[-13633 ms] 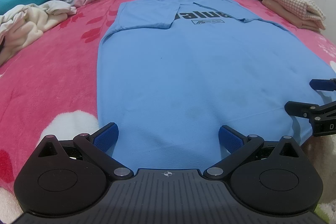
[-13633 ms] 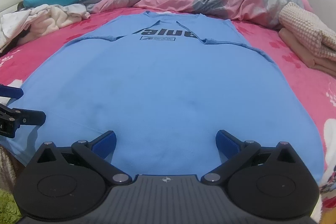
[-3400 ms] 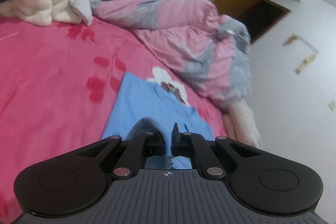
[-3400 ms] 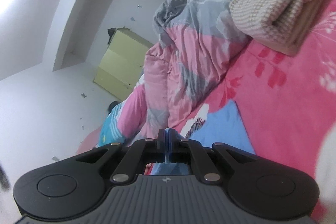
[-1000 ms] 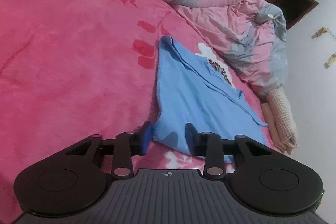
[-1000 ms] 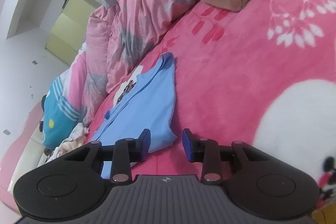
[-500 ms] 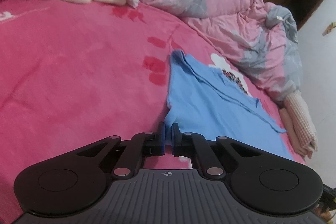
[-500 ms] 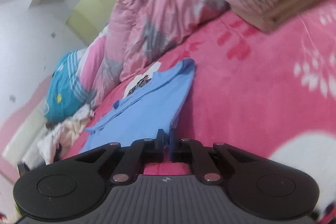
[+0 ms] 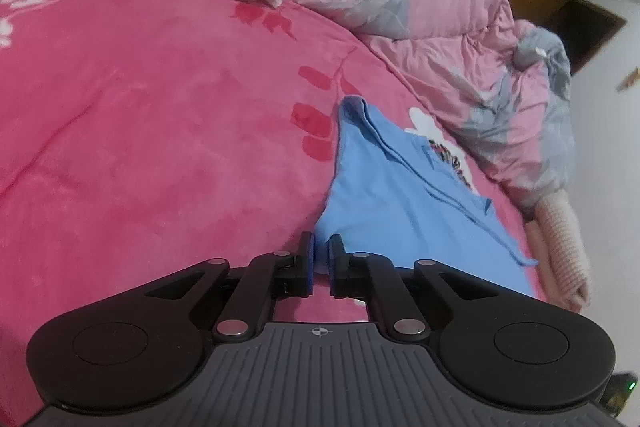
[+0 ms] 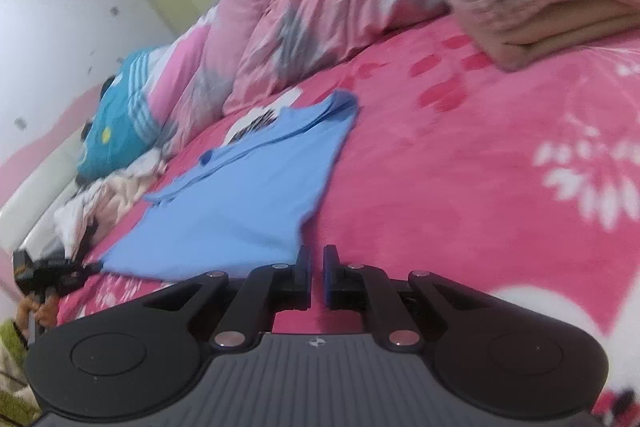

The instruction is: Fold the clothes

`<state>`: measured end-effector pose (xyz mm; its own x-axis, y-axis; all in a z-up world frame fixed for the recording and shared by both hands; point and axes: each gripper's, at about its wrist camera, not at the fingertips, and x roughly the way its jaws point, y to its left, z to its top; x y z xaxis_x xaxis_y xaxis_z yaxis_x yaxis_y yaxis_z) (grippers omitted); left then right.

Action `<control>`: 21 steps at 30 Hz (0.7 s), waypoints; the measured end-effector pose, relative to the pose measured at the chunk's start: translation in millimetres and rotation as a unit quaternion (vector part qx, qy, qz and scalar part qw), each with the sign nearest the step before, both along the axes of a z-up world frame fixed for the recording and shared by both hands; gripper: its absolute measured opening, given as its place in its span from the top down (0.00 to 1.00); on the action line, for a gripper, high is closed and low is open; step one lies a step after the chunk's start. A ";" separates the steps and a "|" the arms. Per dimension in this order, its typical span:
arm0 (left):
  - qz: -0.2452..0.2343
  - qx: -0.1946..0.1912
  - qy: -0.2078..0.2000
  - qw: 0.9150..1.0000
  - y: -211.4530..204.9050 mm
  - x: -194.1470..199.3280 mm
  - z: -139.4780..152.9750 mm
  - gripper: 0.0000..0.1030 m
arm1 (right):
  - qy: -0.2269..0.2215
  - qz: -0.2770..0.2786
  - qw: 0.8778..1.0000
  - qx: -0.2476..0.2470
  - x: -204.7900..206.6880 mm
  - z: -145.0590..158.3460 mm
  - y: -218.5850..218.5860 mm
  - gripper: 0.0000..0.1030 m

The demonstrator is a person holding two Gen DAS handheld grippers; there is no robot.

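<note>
Now both our grippers, left gripper (image 9: pixel 321 253) and right gripper (image 10: pixel 316 263), have closed narrow, apparently pinching the blue shirt's (image 9: pixel 400 195) near corners for another fold.

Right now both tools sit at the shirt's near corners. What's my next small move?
Probably lift both corners and carry them toward the collar end. The left tool and right tool are each pinched at a near corner of the blue shirt, which lies flat, already folded once.
</note>
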<state>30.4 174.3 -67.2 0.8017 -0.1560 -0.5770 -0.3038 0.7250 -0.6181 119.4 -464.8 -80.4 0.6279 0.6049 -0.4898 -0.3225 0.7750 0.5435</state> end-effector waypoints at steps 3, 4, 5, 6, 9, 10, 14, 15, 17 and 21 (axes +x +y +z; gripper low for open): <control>0.015 -0.018 -0.001 1.000 7.2 -5.9 2.0 0.94 | 0.011 -0.040 0.999 0.032 -9.0 0.0 -21.1 0.94; 0.021 -0.022 -0.003 1.000 9.5 -8.6 3.5 0.94 | 0.013 -0.050 0.998 0.044 -12.9 2.0 -26.7 0.94; 0.026 -0.027 -0.008 0.999 11.8 -12.3 5.8 0.94 | 0.014 -0.054 0.997 0.052 -16.7 5.0 -29.5 0.94; 0.028 -0.032 -0.012 0.999 13.0 -16.2 7.9 0.93 | 0.013 -0.055 0.996 0.063 -21.2 8.7 -30.0 0.94; 0.030 -0.048 -0.024 0.998 14.3 -28.0 13.6 0.86 | 0.018 -0.040 0.993 0.110 -32.7 18.8 -22.4 0.93; 0.023 -0.054 -0.025 0.998 11.9 -31.0 14.1 0.84 | 0.020 -0.034 0.992 0.124 -36.3 22.0 -18.8 0.92; -0.013 -0.077 -0.020 0.997 -3.1 -37.5 9.4 0.80 | 0.050 -0.007 0.987 0.153 -41.4 20.9 15.4 0.61; -0.026 -0.084 -0.018 0.996 -9.0 -37.3 7.1 0.76 | 0.062 -0.003 0.985 0.161 -41.5 18.4 24.5 0.56; -0.050 -0.095 -0.019 0.994 -20.6 -34.2 1.0 0.71 | 0.087 0.005 0.980 0.179 -41.6 12.8 42.5 0.57; -0.077 -0.133 -0.018 0.988 -38.2 -11.8 -17.3 0.60 | 0.150 -0.021 0.969 0.195 -35.8 -8.6 65.3 0.56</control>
<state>18.6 136.2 -84.5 0.7765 -0.4193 -0.4703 -0.1772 0.5710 -0.8016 83.6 -399.6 -89.0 0.5201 0.7579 -0.3937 -0.0775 0.5009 0.8620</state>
